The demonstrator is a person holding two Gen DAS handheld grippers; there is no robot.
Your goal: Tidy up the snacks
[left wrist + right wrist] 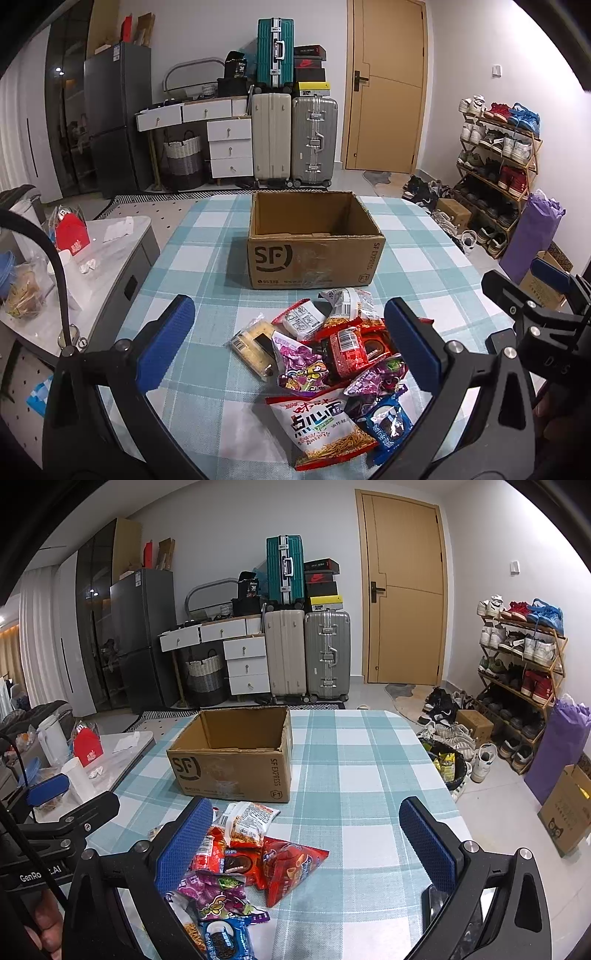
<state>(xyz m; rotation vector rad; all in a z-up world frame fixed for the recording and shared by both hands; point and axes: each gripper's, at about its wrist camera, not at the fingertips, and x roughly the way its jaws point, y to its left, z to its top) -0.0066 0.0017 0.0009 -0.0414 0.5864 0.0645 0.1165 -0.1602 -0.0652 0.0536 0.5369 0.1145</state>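
A pile of snack packets (332, 354) lies on the checked tablecloth in front of an open, empty cardboard SF box (314, 243). The pile holds a white noodle-snack bag (317, 424), a blue cookie pack (388, 424), purple candy bags (299, 362), red packs and a pale cracker pack (253, 345). My left gripper (288, 343) is open above the pile, holding nothing. In the right wrist view the pile (236, 864) lies at lower left, with a red triangular bag (291, 864) at its right edge and the box (236, 753) beyond. My right gripper (306, 849) is open and empty.
The table (369, 775) has a blue-white checked cloth. A side counter (110, 251) with a red box, kettle and bags stands at the left. A bin (448, 764), shoes and a shoe rack (521, 672) stand on the floor at the right. Suitcases (295, 140) and drawers stand at the back.
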